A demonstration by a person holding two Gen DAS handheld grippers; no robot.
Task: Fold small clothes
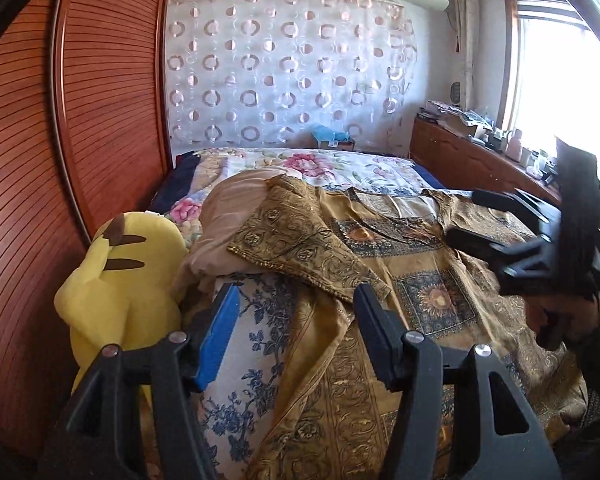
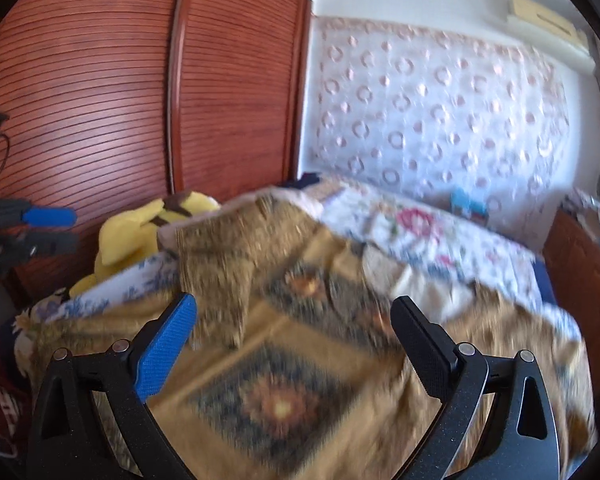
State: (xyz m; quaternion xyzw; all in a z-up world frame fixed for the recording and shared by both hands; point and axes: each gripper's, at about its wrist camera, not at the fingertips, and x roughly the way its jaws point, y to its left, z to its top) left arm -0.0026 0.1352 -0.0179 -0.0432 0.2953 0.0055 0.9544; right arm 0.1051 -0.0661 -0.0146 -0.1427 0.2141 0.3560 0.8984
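Gold patterned shirt (image 1: 380, 264) spread on bed, sleeve folded inward, left gripper (image 1: 296, 304) and right gripper (image 2: 294, 316) both agape, empty

bed (image 1: 384, 172) | centre of frame, floral cover | on it: gold shirt (image 1: 380, 264) spread centre-right, one sleeve folded in | beige pillow (image 1: 228, 216) left of centre, under the shirt's shoulder | yellow plush (image 1: 120, 288) lower left, at the bed's edge by the wardrobe

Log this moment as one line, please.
step: sleeve folded in | left gripper: open, empty | right gripper: open, empty | gold patterned shirt: on bed
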